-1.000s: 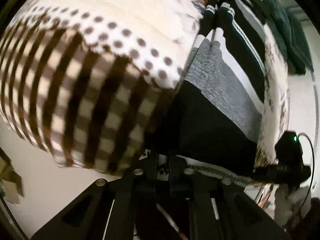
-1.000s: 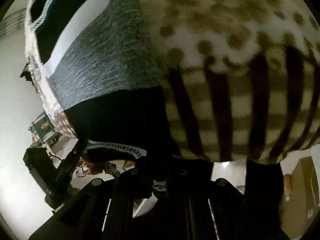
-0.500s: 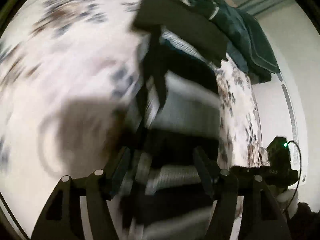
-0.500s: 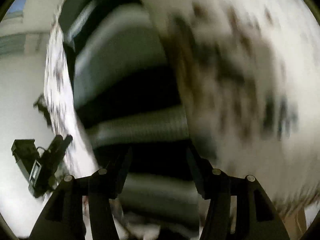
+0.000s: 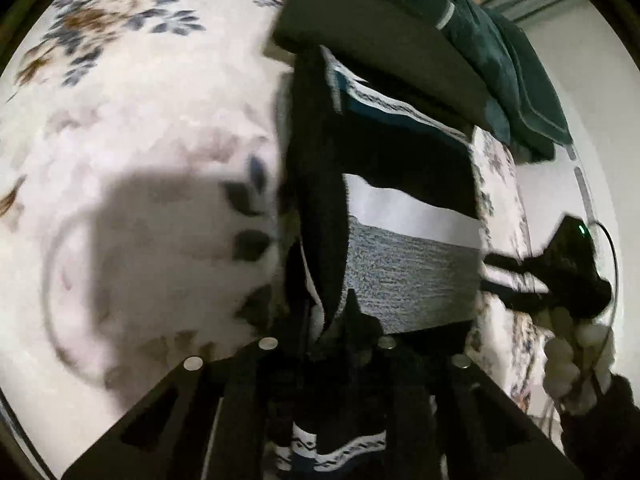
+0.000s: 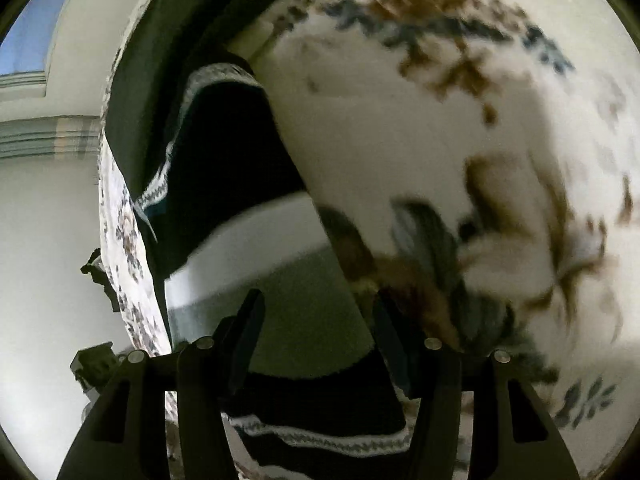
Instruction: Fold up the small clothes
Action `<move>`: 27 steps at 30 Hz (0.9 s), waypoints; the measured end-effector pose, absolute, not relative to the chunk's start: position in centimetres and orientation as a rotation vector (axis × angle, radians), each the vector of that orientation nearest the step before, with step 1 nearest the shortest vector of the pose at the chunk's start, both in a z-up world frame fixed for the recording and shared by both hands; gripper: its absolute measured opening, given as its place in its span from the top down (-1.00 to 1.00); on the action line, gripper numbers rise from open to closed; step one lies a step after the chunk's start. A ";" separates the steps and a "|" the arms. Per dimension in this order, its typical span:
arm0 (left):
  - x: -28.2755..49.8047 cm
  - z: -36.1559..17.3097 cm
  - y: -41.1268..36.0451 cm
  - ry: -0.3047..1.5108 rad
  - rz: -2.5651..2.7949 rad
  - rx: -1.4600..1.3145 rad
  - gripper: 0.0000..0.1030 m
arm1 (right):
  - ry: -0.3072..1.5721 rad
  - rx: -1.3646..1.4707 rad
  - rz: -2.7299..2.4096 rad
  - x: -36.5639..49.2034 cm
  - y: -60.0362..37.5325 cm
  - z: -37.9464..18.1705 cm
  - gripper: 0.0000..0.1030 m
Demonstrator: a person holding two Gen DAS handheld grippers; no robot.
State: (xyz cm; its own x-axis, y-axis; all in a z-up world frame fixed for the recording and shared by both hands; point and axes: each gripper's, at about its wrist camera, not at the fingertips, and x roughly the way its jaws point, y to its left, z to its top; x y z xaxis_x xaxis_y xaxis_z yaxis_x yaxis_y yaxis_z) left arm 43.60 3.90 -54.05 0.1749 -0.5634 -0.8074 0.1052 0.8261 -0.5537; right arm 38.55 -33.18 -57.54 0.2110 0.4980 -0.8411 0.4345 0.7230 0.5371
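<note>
The left gripper (image 5: 336, 320) clenches the near edge of a striped sweater (image 5: 412, 264) lying on a floral sheet (image 5: 140, 128); the right gripper (image 6: 316, 332) hovers released above it, bare sheet right.

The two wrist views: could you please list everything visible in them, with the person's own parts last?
Striped garment: one, black, white and grey bands with patterned trim, lying on the bedspread.
Floral bedspread: one, white with blue-brown flowers, under everything.
Dark folded clothes: one stack, black, beyond the garment.
Teal cloth: one, dark teal, behind the stack.
Left tool: black, shut on a raised fold.
Right tool: black, open over the garment.
Right hand: pale, gripping its tool.
</note>
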 end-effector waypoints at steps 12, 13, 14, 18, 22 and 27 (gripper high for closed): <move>58.2 -56.2 3.2 1.227 -0.278 -0.438 0.09 | 1.323 0.658 0.060 52.2 -30.1 -58.8 -0.13; 58.8 -56.7 3.2 1.229 -0.256 -0.421 0.06 | 1.338 0.623 0.022 52.7 -30.0 -59.4 -0.13; 59.2 -57.1 3.1 1.234 -0.248 -0.406 0.06 | 1.360 0.587 -0.028 53.2 -30.1 -60.2 -0.12; 59.8 -57.4 3.0 1.229 -0.251 -0.381 0.06 | 1.382 0.567 -0.077 54.1 -30.1 -61.8 -0.12; 59.1 -56.3 4.3 1.228 -0.271 -0.398 0.06 | 1.387 0.576 -0.069 54.8 -29.3 -61.1 -0.12; 56.0 -52.3 4.5 1.149 -0.318 -0.412 0.01 | 1.346 0.738 0.019 51.1 -30.9 -57.6 -0.13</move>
